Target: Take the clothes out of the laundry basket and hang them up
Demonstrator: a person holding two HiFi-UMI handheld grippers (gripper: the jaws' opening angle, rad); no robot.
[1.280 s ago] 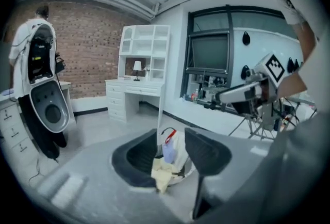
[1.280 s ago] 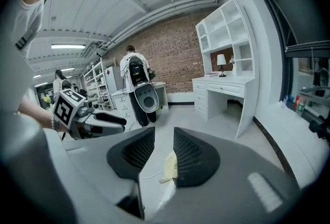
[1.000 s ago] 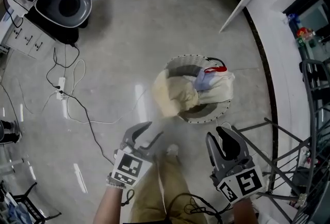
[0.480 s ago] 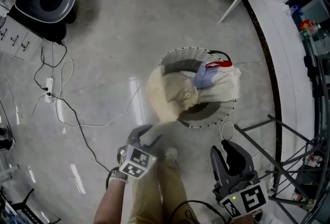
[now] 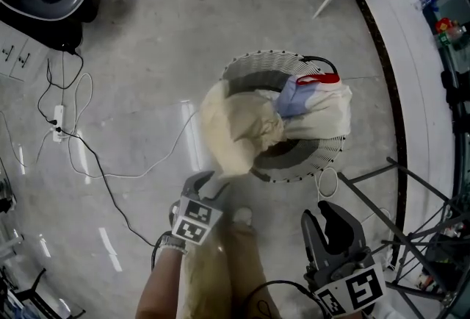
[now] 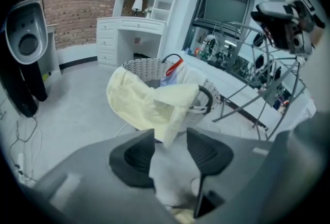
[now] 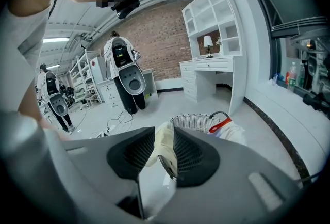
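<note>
Grey plastic left tongs (image 5: 208, 185) have come down over the last second to the near rim of the laundry basket (image 5: 273, 54). They have just been opening wider and stand released. The hanging corner of the cream garment (image 5: 235, 134) lines up with their gap in the left gripper view, but neither pad presses on it. The right tongs (image 5: 322, 216) have sunk too, less far, and wait on the near side of the basket. They are parted about halfway and hold nothing.

The cream garment lies as it did, draped over the basket's near-left rim and spilling outside it. A white and blue bundle (image 5: 323, 115) hangs over the right rim, and a red piece (image 5: 323, 79) sits at the far right edge. A metal drying rack (image 5: 411, 237) stands right of the basket.

This looks like the reach for a first pick: nothing has left the basket yet, and the cream corner is the likely target.
</note>
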